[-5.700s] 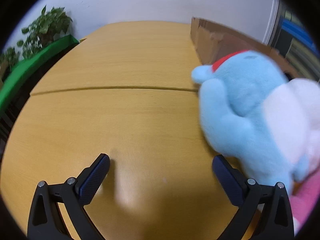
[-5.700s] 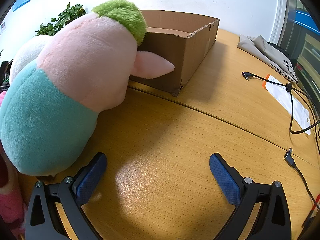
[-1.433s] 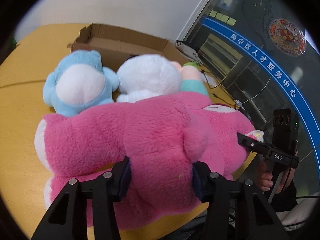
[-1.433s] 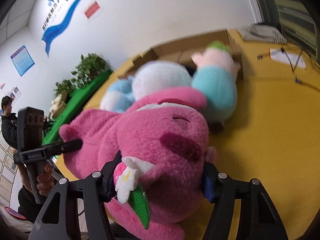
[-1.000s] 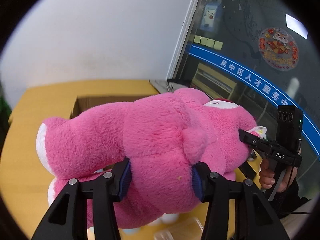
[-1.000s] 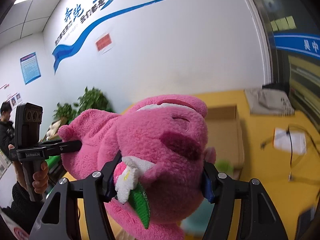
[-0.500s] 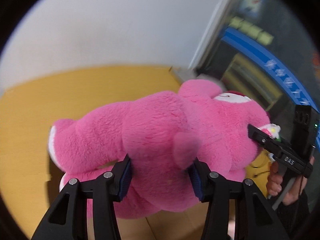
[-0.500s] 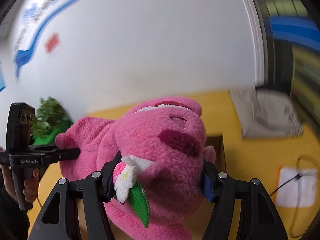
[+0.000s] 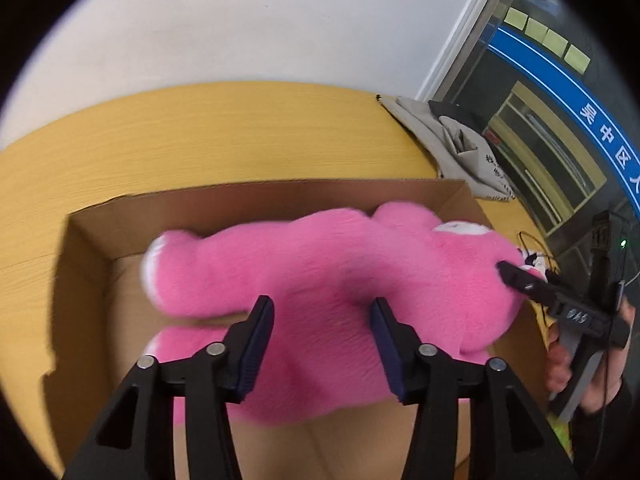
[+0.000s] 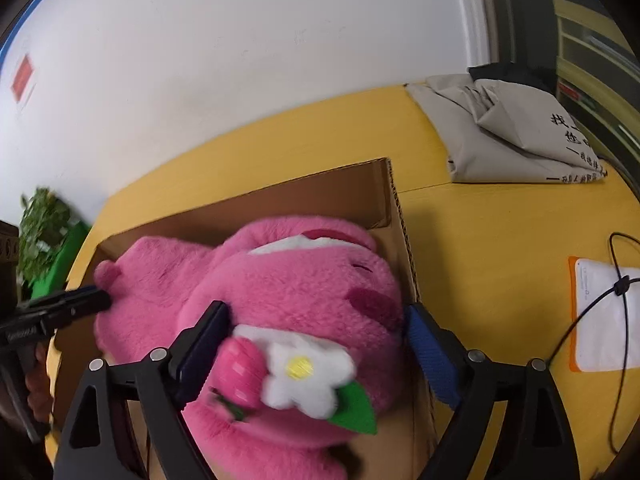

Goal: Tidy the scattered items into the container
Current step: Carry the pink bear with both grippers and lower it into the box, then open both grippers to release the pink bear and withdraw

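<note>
A pink plush bear [image 9: 344,284] lies lengthwise inside an open cardboard box [image 9: 224,204] at the centre of both views, its lower half cut off by the bottom of the frame and its fur smeared by motion blur. The box floor is mostly hidden beneath the toy; only corrugated brown walls and a torn left edge show. The left hand-held gripper [image 9: 322,340] stays clamped on the bear's soft midsection, its ribbed blue pads sunk into the pile. In the right wrist view, the right hand-held gripper [image 10: 316,354] has just been opening: the bear's head sits between the jaws, the right pad clear of the fur, the left one close against it, so the head is released. A felt white flower [image 10: 302,376] with a green leaf and a pink strawberry hangs at the bear's head. The box rests on a smooth yellow wood-grain bench [image 10: 488,216]. At upper right lies a crumpled grey cloth bag [image 10: 508,132]; black cables [image 10: 588,304] cross a white, orange-edged sheet at the right edge.
</note>
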`<action>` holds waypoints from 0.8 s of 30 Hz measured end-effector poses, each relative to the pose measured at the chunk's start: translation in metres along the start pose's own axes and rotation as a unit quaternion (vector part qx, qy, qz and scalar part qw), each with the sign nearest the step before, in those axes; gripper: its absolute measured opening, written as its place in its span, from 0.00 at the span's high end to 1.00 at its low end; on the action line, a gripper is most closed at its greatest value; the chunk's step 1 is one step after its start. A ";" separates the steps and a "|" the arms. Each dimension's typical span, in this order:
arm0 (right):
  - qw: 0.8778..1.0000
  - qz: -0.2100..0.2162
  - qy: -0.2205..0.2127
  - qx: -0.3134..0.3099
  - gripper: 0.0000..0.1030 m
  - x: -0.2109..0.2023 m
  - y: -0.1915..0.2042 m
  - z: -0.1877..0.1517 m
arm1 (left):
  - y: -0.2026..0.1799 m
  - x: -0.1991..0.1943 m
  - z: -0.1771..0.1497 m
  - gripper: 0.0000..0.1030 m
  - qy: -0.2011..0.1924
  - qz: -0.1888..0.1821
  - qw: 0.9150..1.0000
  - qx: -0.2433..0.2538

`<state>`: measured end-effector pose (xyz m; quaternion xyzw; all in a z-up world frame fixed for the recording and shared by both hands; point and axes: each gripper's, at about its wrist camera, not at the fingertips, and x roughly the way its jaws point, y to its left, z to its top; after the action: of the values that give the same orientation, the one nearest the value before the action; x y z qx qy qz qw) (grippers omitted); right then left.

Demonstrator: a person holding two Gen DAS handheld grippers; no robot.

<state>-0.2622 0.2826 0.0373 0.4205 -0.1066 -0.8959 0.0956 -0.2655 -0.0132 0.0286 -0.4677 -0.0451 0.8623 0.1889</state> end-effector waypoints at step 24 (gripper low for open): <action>0.965 -0.022 0.120 -0.230 0.02 -0.054 0.035 -0.125 | 0.038 -0.089 -0.170 0.60 0.111 0.060 0.991 -0.033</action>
<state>-0.1284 0.2490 0.0084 0.4937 0.1242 -0.8412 0.1821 -0.0921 -0.0981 -0.0056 -0.5687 -0.0234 0.8127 0.1250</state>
